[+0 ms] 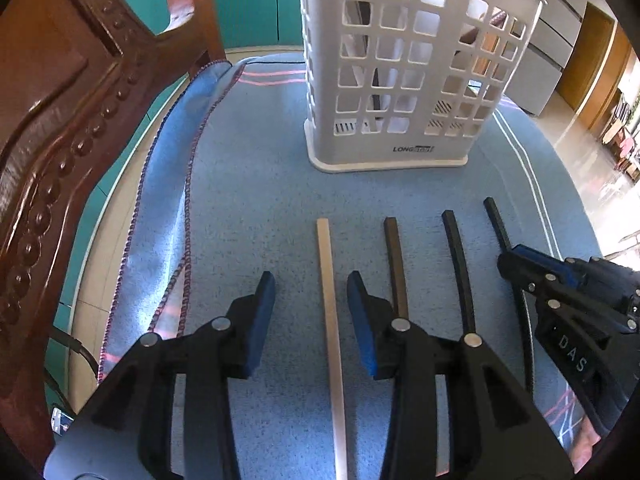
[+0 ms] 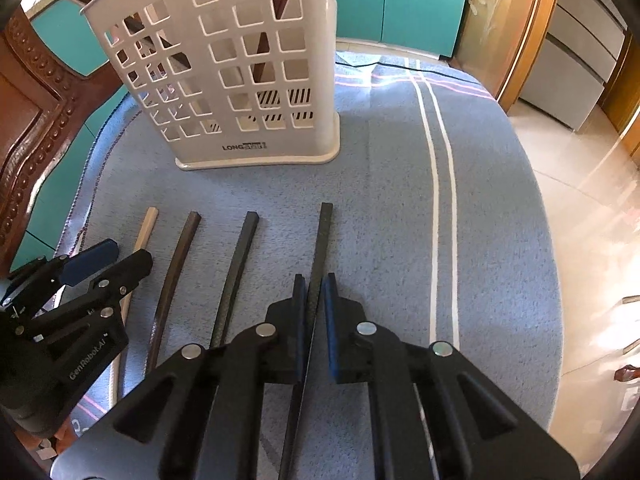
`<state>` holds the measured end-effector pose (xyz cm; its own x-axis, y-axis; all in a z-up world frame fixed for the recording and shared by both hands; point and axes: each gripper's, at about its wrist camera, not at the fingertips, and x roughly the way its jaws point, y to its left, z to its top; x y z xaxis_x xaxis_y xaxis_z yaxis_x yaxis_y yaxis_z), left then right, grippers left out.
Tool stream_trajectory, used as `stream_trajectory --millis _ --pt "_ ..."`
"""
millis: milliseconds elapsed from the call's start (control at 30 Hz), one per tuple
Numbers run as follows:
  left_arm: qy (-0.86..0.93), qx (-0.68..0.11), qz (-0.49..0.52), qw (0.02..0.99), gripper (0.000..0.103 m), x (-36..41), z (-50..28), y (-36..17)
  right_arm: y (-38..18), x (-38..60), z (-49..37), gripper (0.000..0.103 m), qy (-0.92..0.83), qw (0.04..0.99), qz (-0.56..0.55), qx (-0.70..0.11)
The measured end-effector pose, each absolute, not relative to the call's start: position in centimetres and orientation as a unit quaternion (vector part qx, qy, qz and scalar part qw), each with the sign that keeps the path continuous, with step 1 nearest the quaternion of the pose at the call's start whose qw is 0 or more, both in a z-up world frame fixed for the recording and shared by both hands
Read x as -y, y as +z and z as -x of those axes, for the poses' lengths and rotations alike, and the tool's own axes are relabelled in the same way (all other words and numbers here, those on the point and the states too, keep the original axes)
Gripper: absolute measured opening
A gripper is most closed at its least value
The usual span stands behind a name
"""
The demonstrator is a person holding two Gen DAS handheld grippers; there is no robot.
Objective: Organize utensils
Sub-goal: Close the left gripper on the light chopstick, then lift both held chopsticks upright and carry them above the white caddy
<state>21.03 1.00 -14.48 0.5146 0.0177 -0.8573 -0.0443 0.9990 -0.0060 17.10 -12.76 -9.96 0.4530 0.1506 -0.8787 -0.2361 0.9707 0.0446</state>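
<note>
Several chopsticks lie side by side on a blue towel (image 1: 256, 200): one pale wooden chopstick (image 1: 330, 312) and three black ones. My left gripper (image 1: 311, 292) is open, its jaws on either side of the pale chopstick, low over the towel. My right gripper (image 2: 315, 292) has its jaws closed around the rightmost black chopstick (image 2: 323, 236); it also shows at the right of the left wrist view (image 1: 520, 264). A white slotted utensil holder (image 1: 404, 64) stands upright behind the chopsticks, with dark sticks inside it (image 2: 264, 52).
A carved wooden chair back (image 1: 60, 132) rises at the left, close to the towel's edge. The towel's right edge drops off to a tiled floor (image 2: 592, 208). Teal cabinets (image 2: 400, 0) stand behind.
</note>
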Motion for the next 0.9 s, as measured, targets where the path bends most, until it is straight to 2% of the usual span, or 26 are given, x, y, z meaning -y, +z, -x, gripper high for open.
stream_trajectory --millis 67,100,133,167,367,567,767,900 --pt "0.019 -0.490 0.010 0.872 0.037 -0.8 -20.8 -14.3 -10.0 12.5 -16.9 0.010 0.111 0.854 0.052 -0.506" --pt "0.018 -0.488 0.011 0.873 0.033 -0.7 -20.7 -14.3 -10.0 12.3 -16.8 0.010 0.111 0.855 0.057 -0.504" --pt "0.016 -0.486 0.012 0.874 0.018 -0.7 -20.6 -14.1 -10.0 12.3 -16.7 0.009 0.113 0.855 0.055 -0.503" --pt "0.011 -0.485 0.011 0.874 0.008 -0.6 -20.7 -14.0 -10.0 12.3 -16.7 0.008 0.115 0.855 0.049 -0.504" --pt "-0.009 -0.442 0.051 0.895 0.007 -1.9 -19.1 -10.0 -6.1 14.1 -15.3 0.006 0.157 0.869 -0.004 -0.469" --pt "-0.035 -0.330 0.097 0.938 0.007 -4.3 -14.1 0.7 2.2 19.1 -10.5 0.006 0.184 0.901 -0.079 -0.385" --pt "-0.069 -0.183 0.133 0.972 0.007 -5.6 -11.8 12.0 12.2 22.7 -8.4 0.006 0.198 0.936 -0.133 -0.257" --pt "-0.033 -0.083 0.159 0.983 0.007 -6.2 -13.9 16.4 18.0 23.3 -8.6 0.006 0.194 0.957 -0.168 -0.137"
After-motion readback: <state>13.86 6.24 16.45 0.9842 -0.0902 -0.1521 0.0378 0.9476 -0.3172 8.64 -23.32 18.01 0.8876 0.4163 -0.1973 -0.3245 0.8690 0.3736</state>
